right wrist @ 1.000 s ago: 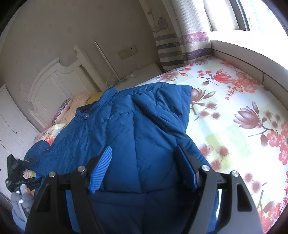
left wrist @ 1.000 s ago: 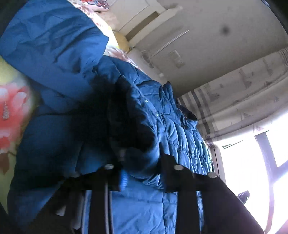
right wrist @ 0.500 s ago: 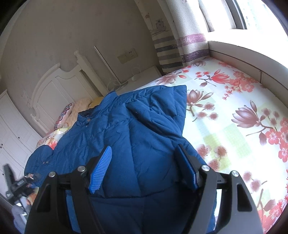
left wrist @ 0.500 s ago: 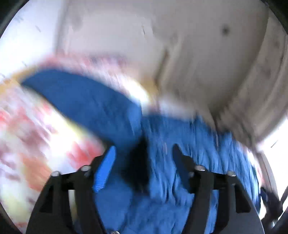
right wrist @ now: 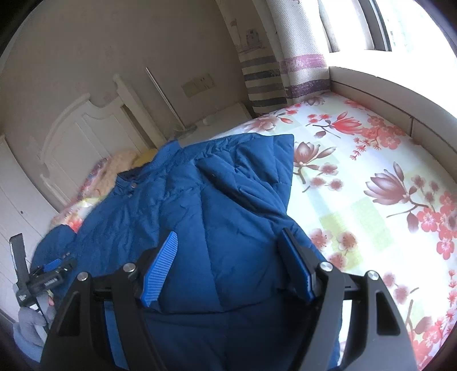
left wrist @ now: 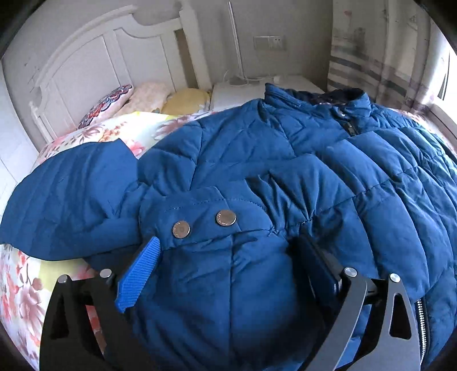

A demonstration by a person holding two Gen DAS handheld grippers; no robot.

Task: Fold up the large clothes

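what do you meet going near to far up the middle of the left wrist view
left tool → two metal snaps on the blue jacket → jacket collar → white nightstand → wall switch plate

Bedroom interior, plain beige walls (right wrist: 100,57). White panelled headboard (left wrist: 94,60) against the wall; pillows (left wrist: 137,97) stacked at its foot. Bed sheet (right wrist: 371,177) pale, printed with red and pink flowers. White bedside cabinet (left wrist: 240,91) beside the headboard; switch plate (left wrist: 268,42) mounted above. Striped curtain (right wrist: 274,62) hung beside window (right wrist: 400,25). Strong daylight across the sheet. White wardrobe doors (right wrist: 17,199) at left.
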